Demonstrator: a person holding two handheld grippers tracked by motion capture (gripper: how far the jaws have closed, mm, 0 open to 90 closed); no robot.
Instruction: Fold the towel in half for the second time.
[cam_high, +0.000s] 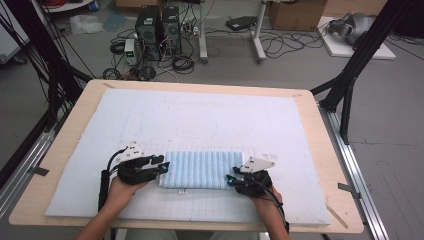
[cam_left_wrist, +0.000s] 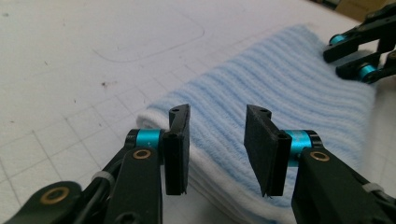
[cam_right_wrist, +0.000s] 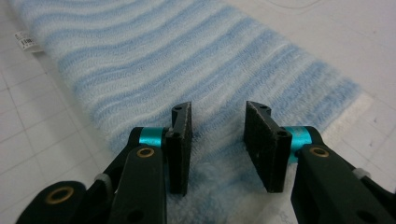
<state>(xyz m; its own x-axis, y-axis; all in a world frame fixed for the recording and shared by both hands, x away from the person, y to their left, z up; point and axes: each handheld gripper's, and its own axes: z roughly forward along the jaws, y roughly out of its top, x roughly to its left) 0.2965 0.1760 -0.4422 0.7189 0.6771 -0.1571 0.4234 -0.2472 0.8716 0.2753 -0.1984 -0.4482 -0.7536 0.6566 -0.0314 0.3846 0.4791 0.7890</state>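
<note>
Open mat (cam_high: 200, 115) lies beyond the folded towel (cam_high: 200, 170); claws flank its ends.

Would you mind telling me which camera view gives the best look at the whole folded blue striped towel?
The high view: the folded towel lies whole on the white mat, between the left tongs and right tongs. The left gripper view shows one end and its stacked layers. The right gripper view shows its stripes close up, edges cropped.
</note>
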